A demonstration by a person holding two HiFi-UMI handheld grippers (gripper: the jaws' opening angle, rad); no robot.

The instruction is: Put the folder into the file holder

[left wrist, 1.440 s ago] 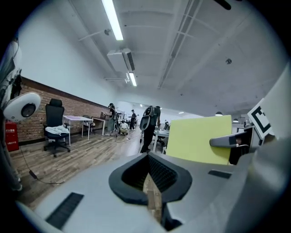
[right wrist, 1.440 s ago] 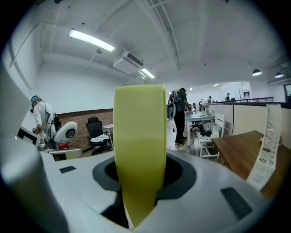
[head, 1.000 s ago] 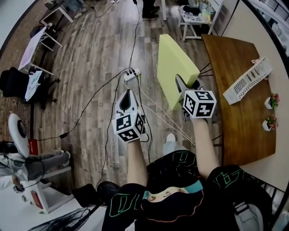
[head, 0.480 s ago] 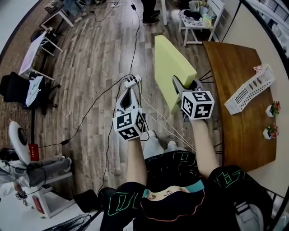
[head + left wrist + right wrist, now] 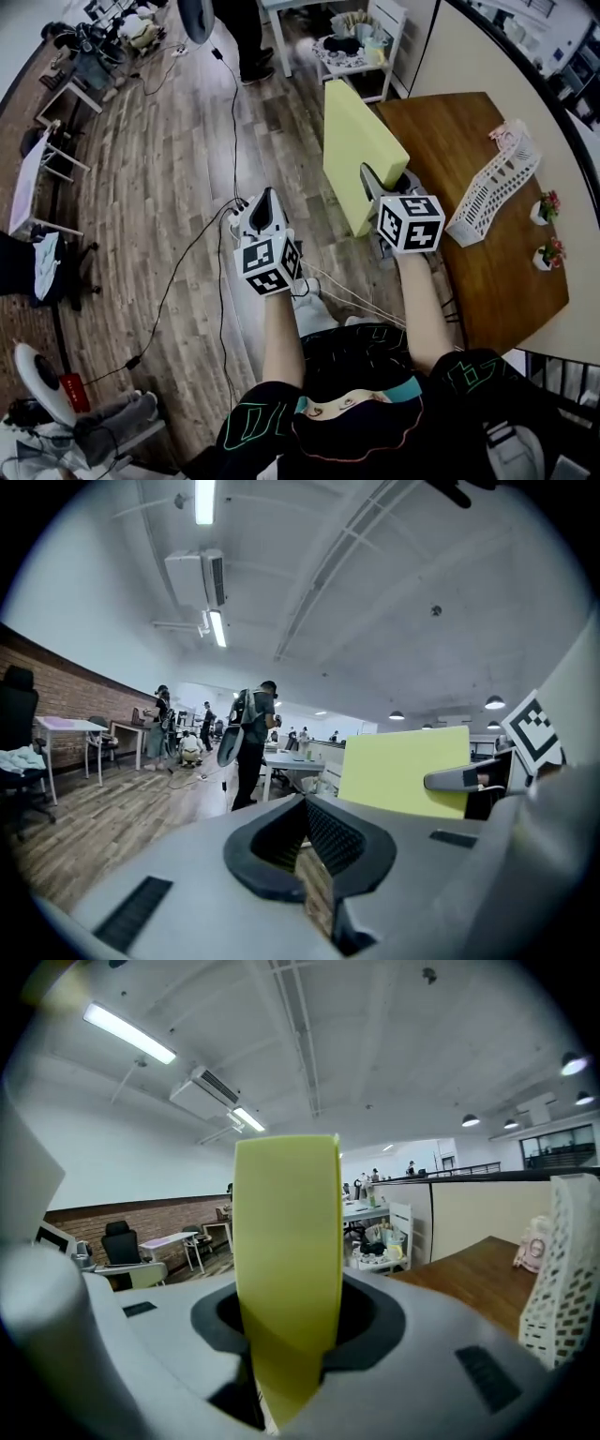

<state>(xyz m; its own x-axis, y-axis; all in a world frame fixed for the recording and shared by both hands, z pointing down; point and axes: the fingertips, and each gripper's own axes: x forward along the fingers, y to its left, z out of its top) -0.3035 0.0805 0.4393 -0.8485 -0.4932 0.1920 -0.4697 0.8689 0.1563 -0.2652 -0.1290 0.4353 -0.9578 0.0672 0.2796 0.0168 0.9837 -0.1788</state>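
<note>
While the flat yellow-green folder (image 5: 361,150) hangs in the air just above the middle of the head view, its lower edge is pinched by the right gripper (image 5: 380,185), whose dark fingers (image 5: 375,1321) are closed tight on it. In the right gripper view the folder stands edge-on, straight up out of the grip and filling the centre of the frame. It is off the table, partly over the wood-plank floor (image 5: 169,178) and partly over the left edge of the brown wooden table (image 5: 441,131).

On that table, to the right of the folder and apart from it, sits the white mesh file holder (image 5: 492,183), running slantwise towards the upper right. Two small potted plants with red flowers (image 5: 547,204) stand near the table's right rim, beside the holder.

Left of the folder, the left gripper (image 5: 265,199) is held over the floor; its ribbed fingers (image 5: 337,841) meet at the tips with nothing between them. Black and white cables (image 5: 220,272) trail across the planks beneath it. At the top of the frame a white trolley of oddments (image 5: 361,47) stands beyond the table, and a person's legs (image 5: 239,37) are nearby.
</note>
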